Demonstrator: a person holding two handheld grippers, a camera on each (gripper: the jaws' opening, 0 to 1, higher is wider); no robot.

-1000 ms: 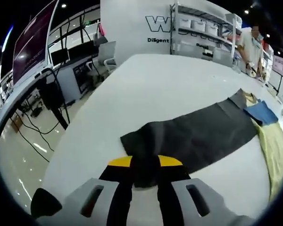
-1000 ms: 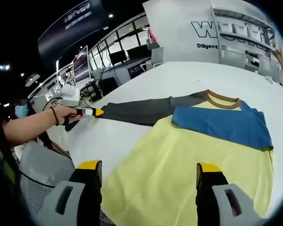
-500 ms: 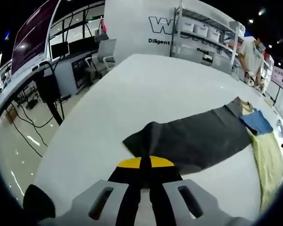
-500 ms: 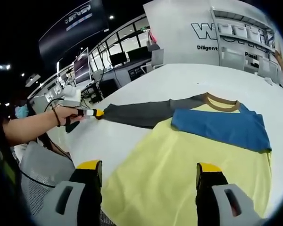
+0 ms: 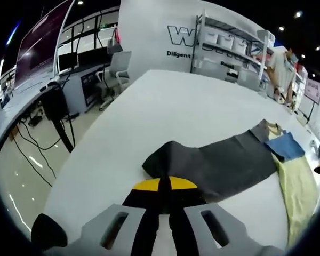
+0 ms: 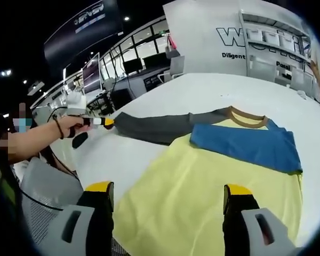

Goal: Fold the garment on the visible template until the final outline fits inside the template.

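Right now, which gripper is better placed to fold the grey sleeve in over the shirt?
Left. The left gripper is already shut on the grey sleeve cuff; the right gripper hangs open over the yellow body.

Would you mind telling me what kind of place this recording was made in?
Probably an open-plan lab or showroom: a large white table, a wall with company lettering, storage shelving with bins, and desks with monitors.

white tabletop [image 5: 192, 106], white lettered wall [image 5: 149, 37], metal shelving with bins [image 5: 229, 42], office chair [image 5: 117, 66], glossy floor [image 5: 21, 170], ceiling spotlights.
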